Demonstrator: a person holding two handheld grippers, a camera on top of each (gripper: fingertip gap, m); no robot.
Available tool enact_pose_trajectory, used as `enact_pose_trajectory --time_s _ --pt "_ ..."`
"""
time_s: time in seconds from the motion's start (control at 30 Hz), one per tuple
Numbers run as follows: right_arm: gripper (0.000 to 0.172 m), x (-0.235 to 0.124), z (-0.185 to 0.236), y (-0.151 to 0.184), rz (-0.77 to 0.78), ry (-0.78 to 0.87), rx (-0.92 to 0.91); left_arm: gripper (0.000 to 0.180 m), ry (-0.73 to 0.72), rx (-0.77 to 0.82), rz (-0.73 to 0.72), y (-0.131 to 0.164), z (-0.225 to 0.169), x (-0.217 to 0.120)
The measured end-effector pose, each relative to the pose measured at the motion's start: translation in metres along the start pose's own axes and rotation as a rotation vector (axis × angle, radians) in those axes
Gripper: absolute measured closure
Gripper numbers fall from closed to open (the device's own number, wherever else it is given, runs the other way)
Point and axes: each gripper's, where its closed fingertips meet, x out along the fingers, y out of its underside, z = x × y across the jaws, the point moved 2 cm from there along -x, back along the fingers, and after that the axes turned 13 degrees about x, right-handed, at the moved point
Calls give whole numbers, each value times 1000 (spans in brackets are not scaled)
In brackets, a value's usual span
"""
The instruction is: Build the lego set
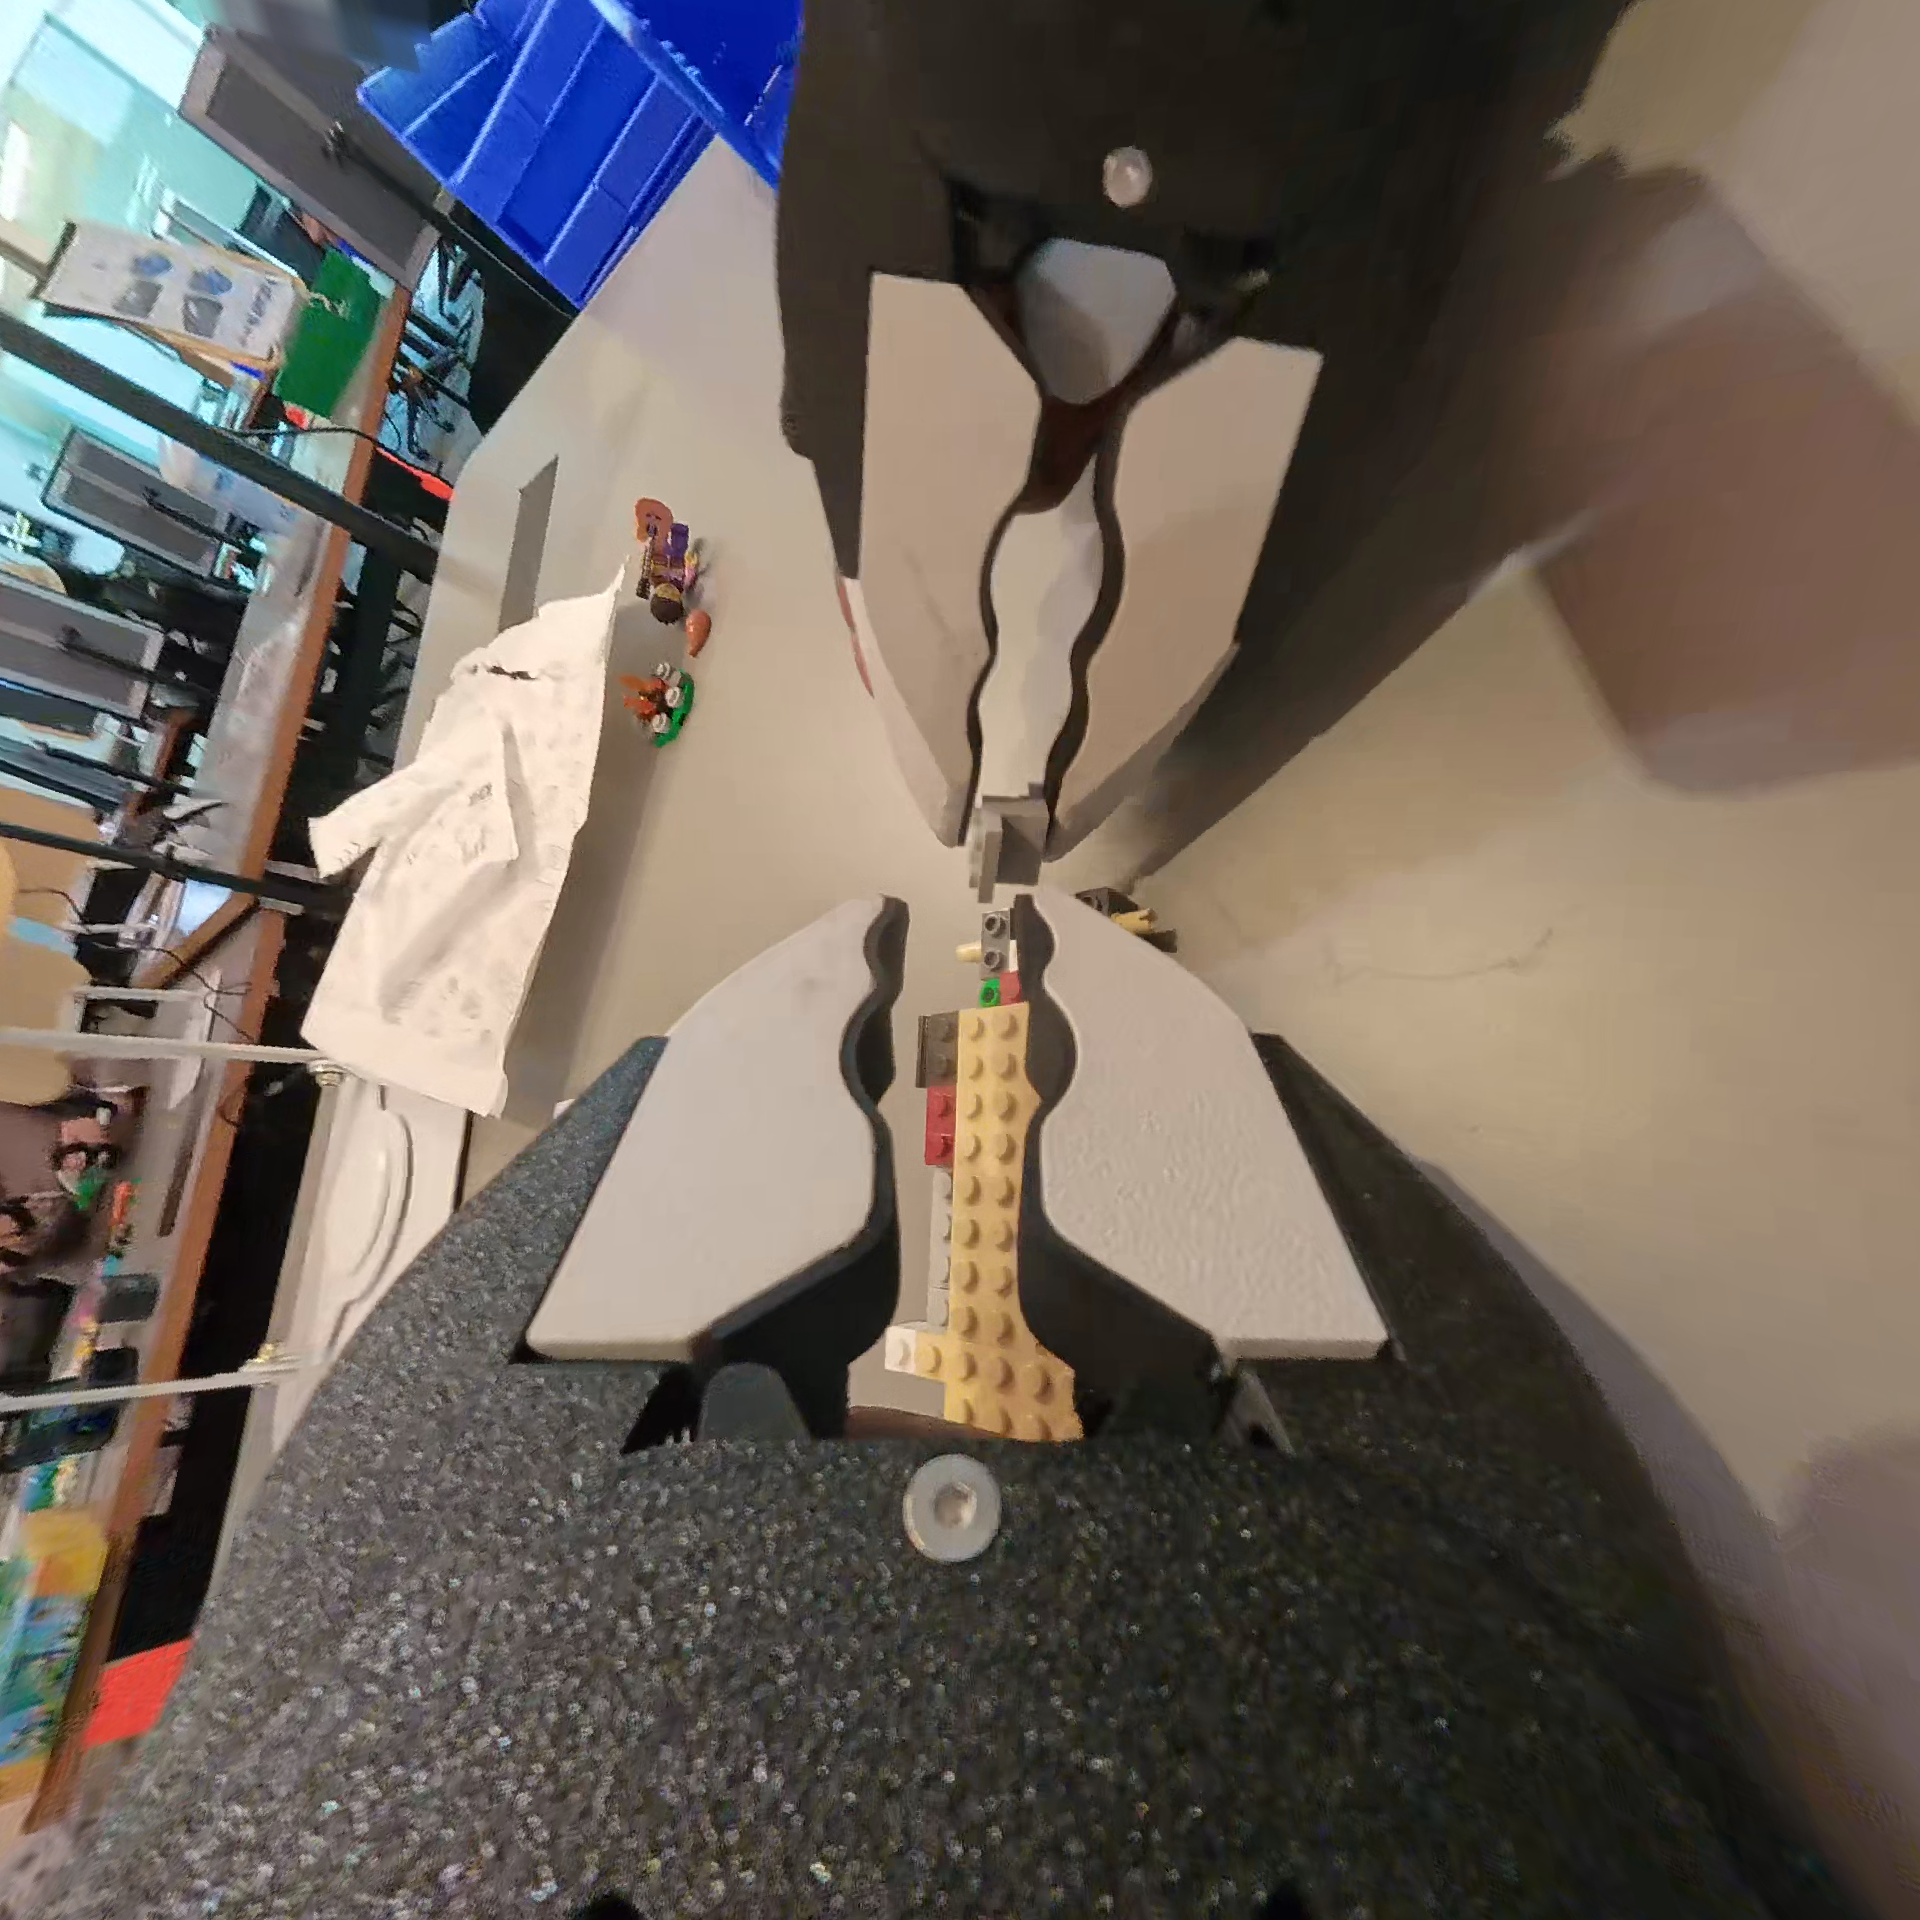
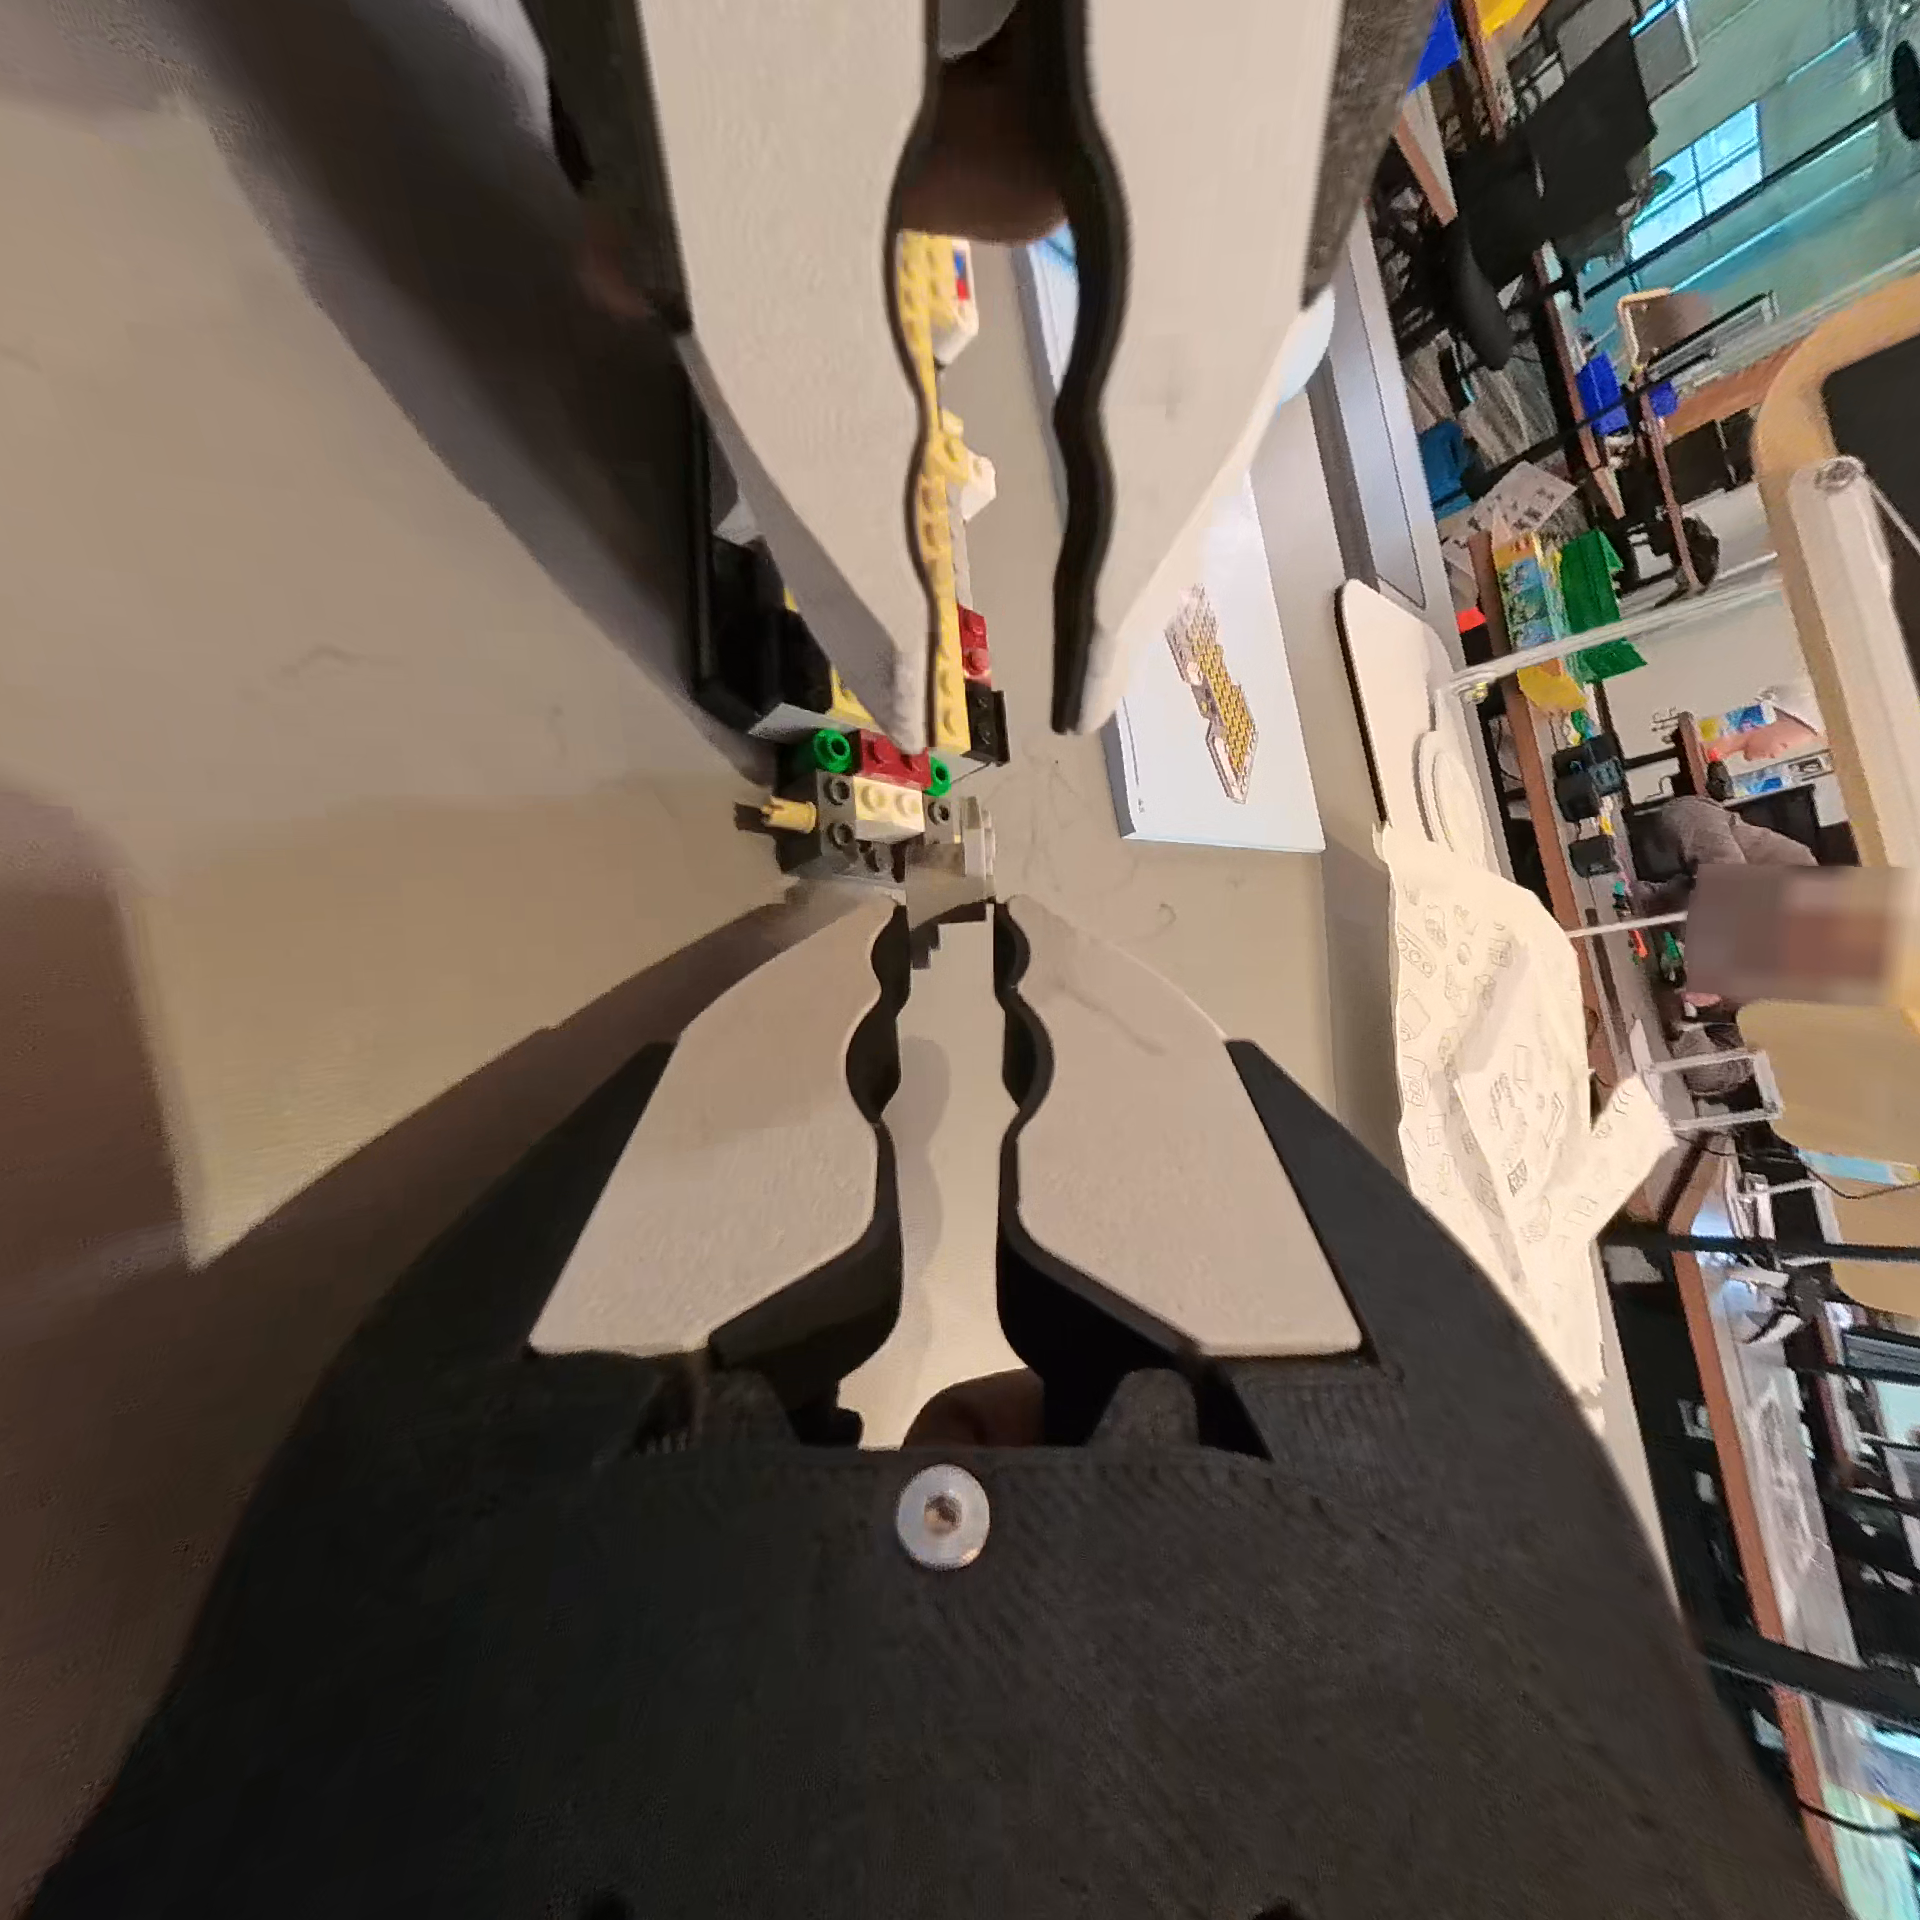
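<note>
Left hand-held gripper (image 1: 961, 914) released around tan brick assembly (image 1: 992, 1164), one pad touching, steadying it on the desk (image 1: 1455, 1039). Right hand-held gripper (image 2: 948, 914) clenched on grey piece (image 1: 1006, 844), poised at the assembly's end for pressing on.

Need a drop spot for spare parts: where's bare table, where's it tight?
Free: grey table between the crumpled white bag and the left hand-held gripper; also beside the white booklet. Crowded: around the brick build, where the right hand-held gripper meets it.
</note>
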Motion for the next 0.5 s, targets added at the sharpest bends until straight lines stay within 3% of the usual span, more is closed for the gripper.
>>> enact_pose_trajectory --time_s 0.13,0.5 --pt "157 3 3 -1 36 40 -39 180 -12 42 12 -3 0 2" --pt "157 3 7 -5 71 111 -106 173 -40 164 139 5 -4 13"
